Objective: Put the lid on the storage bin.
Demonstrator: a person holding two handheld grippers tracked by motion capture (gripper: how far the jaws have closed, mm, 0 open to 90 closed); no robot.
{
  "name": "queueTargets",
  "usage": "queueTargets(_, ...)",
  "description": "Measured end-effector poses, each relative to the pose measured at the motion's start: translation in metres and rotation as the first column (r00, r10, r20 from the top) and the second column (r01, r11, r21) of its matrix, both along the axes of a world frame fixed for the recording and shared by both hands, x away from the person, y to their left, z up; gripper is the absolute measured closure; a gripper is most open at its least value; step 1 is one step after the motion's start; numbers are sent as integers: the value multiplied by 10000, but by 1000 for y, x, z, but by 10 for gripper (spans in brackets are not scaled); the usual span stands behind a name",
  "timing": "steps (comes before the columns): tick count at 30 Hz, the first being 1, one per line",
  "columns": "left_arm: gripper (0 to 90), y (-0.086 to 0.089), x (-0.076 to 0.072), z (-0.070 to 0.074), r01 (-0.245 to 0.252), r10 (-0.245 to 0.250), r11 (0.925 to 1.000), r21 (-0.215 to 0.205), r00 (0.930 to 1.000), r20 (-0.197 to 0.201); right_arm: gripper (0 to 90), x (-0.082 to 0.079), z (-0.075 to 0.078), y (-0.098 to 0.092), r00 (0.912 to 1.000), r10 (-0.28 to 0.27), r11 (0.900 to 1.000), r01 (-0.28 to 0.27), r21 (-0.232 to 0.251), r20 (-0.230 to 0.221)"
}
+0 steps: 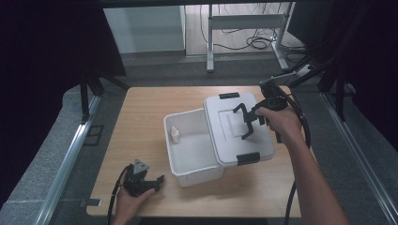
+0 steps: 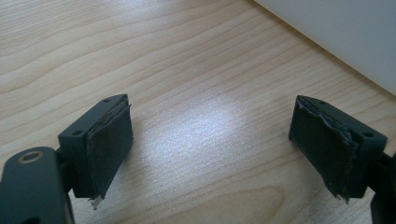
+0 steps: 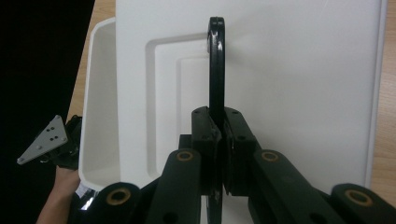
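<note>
A white plastic box [image 1: 192,161] stands in the middle of the wooden table [image 1: 141,117], with a small white bottle [image 1: 174,135] inside at its left wall. Its white lid [image 1: 230,140] lies shifted to the right, covering only the box's right part. My right gripper [image 1: 253,118] is shut on the lid's black handle [image 1: 247,123]. The right gripper view shows that handle [image 3: 216,60] pinched edge-on between the right gripper's [image 3: 220,135] pads above the lid [image 3: 303,70]. My left gripper [image 1: 157,180] rests near the table's front left, open with bare wood [image 2: 187,70] between its pads.
Black latches sit at the lid's far end [image 1: 229,95] and near end [image 1: 248,158]. The box's white wall [image 2: 345,32] shows at the top right of the left gripper view. Beyond the table are a desk frame [image 1: 244,28] and floor cables [image 1: 258,43].
</note>
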State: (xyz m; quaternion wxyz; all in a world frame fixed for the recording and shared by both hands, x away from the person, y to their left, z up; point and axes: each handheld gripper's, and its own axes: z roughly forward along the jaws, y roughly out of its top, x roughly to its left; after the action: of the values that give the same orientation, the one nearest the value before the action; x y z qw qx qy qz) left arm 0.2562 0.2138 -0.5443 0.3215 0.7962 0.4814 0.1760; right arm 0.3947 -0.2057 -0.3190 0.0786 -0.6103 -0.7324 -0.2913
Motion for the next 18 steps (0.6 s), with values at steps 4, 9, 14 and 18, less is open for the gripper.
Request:
queueTargets(4,136,0,0,0,3,-3,10000,-11,10000,2,852,0,-1,6,10000,53,10000,-53,-26,-22)
queueTargets(9,136,0,0,0,9,-9,10000,-7,10000,1,852,1,-1,15,9999,157,9999,-157,37,-31)
queueTargets(14,136,0,0,0,5,-5,10000,-6,10000,3,852,1,-1,24,9996,279,9996,-279,94,-17)
queueTargets(18,135,0,-1,0,-10,10,10000,-30,10000,-11,852,1,0,29,9995,322,9994,-323,125,24)
